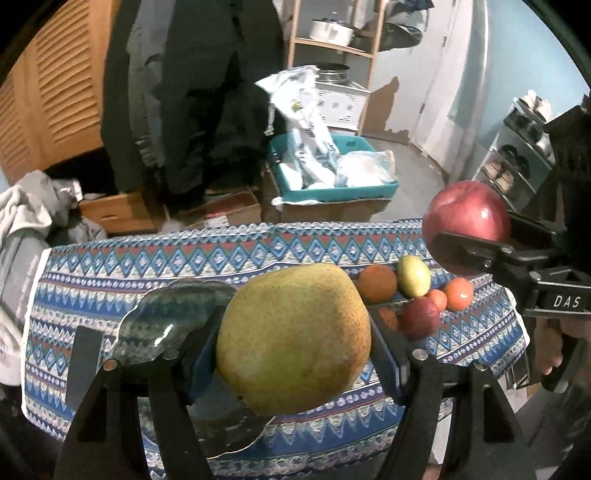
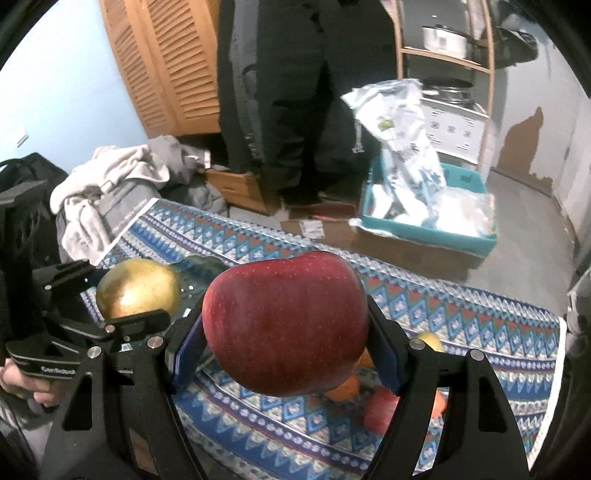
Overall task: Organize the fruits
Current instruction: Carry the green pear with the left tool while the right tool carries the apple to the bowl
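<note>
My left gripper is shut on a large yellow-green pear and holds it above a clear glass plate on the patterned tablecloth. My right gripper is shut on a big red apple, held above the table; the apple also shows in the left wrist view. The pear shows at the left of the right wrist view. On the cloth lie an orange, a small green fruit, a dark red fruit and two small orange-red fruits.
Beyond the table's far edge stand a teal crate with plastic bags, cardboard boxes, a wooden shelf with a pot and hanging dark clothes. A pile of grey clothing lies at the table's left.
</note>
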`<move>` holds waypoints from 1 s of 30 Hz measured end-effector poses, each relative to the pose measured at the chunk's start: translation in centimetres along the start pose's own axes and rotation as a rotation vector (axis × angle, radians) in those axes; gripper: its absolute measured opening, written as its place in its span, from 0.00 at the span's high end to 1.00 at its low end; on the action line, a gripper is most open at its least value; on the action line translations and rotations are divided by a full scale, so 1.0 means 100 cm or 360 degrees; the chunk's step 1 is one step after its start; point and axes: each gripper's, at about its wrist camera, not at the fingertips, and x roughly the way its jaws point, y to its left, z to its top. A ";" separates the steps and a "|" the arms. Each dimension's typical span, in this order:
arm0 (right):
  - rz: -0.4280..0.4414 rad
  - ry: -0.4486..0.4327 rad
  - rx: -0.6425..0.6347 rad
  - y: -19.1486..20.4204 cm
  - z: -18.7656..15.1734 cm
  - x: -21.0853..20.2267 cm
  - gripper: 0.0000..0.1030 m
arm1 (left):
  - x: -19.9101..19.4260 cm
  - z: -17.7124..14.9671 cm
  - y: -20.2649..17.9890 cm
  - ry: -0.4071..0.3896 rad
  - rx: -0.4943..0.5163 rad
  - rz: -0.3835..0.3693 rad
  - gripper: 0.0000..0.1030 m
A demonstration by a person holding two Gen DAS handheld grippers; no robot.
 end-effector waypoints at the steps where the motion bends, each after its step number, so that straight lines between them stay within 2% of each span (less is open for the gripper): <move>1: 0.0012 0.0005 -0.0010 0.005 0.003 0.004 0.25 | -0.002 -0.001 0.007 -0.0001 -0.0019 0.0007 0.28; 14: 0.0146 0.0107 -0.0079 0.060 0.029 0.058 0.25 | -0.001 -0.018 0.074 -0.0002 -0.0155 0.0160 0.28; 20: 0.0202 0.0211 -0.0075 0.077 0.029 0.091 0.25 | 0.013 -0.029 0.102 0.0081 -0.0246 0.0188 0.28; 30: 0.0241 0.0432 -0.0073 0.097 0.013 0.151 0.25 | 0.042 -0.052 0.124 0.0243 -0.0308 0.0236 0.28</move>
